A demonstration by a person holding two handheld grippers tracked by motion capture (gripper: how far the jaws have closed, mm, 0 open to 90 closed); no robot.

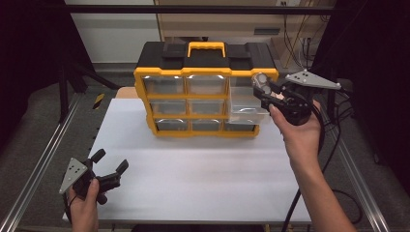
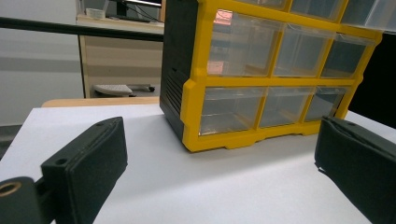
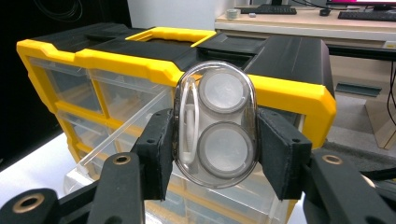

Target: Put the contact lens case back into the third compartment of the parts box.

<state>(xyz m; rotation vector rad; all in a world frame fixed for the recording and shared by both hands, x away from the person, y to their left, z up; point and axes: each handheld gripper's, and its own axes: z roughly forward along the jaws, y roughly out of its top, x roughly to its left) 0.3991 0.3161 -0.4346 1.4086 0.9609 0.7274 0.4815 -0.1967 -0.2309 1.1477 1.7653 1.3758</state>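
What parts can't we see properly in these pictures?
- Clear case: its sides, right gripper view, covered by right gripper pads.
- Pulled-out drawer: contents, high view, too small.
- Organizer: top, left gripper view, cut off by edge.

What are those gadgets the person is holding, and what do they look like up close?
They are hand-held grippers. The left gripper and right gripper are both black, each with two blocky jaws faced with dark pads and brass-coloured pivot pins. A grey three-cornered plate dotted with small holes sits on top of each, and a black cable trails from the right one. The forearms are bare, no sleeves.
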